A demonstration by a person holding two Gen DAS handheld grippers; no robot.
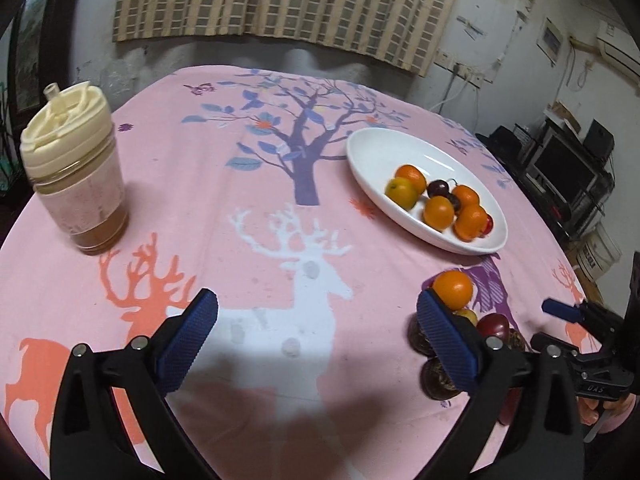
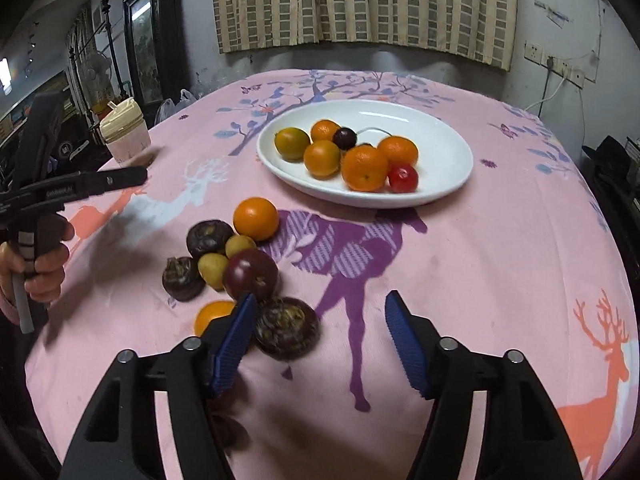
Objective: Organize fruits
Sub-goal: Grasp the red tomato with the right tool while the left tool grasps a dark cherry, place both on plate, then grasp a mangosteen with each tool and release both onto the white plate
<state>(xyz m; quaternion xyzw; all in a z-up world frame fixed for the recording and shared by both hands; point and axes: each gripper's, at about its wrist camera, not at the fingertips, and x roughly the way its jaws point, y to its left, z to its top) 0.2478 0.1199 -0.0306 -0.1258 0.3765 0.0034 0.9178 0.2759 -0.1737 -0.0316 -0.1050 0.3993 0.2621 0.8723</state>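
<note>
A white oval plate (image 2: 440,148) (image 1: 372,148) holds several oranges, a yellow-green fruit, dark cherries and a red fruit. A loose pile lies on the pink cloth: an orange (image 2: 256,218) (image 1: 452,290), a purple plum (image 2: 250,274), small yellow fruits (image 2: 214,270) and brown water chestnuts (image 2: 286,332). My right gripper (image 2: 320,336) is open and empty, its left finger beside the nearest chestnut. My left gripper (image 1: 316,336) is open and empty over the white deer print, left of the pile.
A clear jar with a cream lid (image 1: 74,176) (image 2: 126,136) stands at the table's left. The round table's pink cloth (image 1: 280,160) ends near the wall at the back. Shelves with electronics (image 1: 568,168) stand off the right edge.
</note>
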